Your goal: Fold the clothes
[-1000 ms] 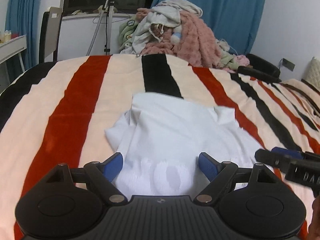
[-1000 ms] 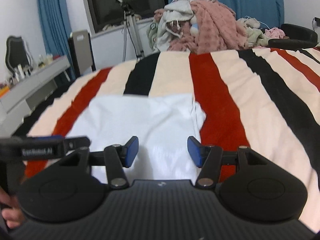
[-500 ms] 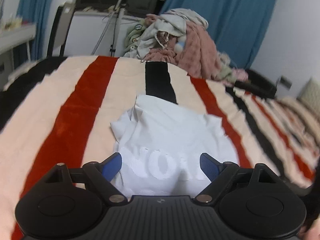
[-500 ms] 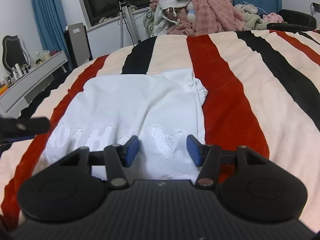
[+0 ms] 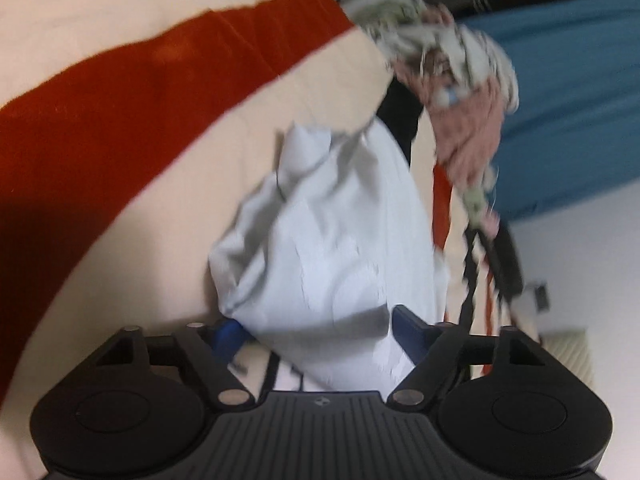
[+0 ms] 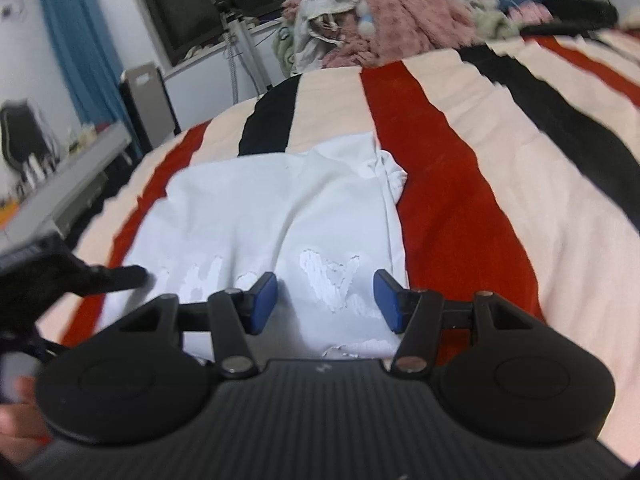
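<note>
A white T-shirt with pale lettering lies partly folded on the striped bed cover. It also shows in the left wrist view, blurred and tilted. My left gripper is open, with the shirt's near edge lying between its blue pads. It appears in the right wrist view at the shirt's left edge. My right gripper is open, hovering just above the shirt's near right part over the lettering.
The bed cover has red, black and cream stripes. A heap of pink and grey clothes sits at the far end. A tripod, a white cabinet and a shelf stand left of the bed.
The left gripper has rolled sharply and moved in so the shirt's edge lies between its pads. The right gripper has come a little closer to the shirt. Both stay open.
</note>
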`<state>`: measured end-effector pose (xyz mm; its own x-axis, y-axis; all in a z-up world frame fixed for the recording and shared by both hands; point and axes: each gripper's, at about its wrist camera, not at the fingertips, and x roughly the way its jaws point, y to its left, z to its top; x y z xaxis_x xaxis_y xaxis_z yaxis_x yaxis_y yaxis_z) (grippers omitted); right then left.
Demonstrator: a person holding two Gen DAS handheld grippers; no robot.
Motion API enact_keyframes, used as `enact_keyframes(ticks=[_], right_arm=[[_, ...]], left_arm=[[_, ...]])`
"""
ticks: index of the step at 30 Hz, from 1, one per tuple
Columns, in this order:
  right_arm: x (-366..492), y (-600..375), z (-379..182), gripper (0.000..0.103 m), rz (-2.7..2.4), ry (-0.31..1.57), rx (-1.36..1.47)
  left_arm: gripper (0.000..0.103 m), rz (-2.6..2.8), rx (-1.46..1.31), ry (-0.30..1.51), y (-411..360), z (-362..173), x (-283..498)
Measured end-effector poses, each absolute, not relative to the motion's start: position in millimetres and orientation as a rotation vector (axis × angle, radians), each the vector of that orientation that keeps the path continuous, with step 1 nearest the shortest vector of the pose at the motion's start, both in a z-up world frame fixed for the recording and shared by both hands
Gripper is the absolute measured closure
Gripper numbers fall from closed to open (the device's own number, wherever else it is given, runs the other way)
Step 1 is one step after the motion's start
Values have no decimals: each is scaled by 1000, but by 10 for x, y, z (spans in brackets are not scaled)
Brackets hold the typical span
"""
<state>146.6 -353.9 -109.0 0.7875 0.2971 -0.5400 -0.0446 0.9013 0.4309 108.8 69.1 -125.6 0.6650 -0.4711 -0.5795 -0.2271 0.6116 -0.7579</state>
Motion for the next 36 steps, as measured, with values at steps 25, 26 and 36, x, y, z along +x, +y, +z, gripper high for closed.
enact_keyframes(ticks=[25,26,36], right_arm=[[1388,-3903,-1676,65,169,645,1324],[1354,-3919,-1617,71,162,633,1312],[995,-4115,-968,84,89,519,1191]], left_arm=[[77,-168,-954,783,687,-1178,1122],[77,-172,-949,784,681,-1160,1112],[79,-312,-998,856,483,-565,1025]])
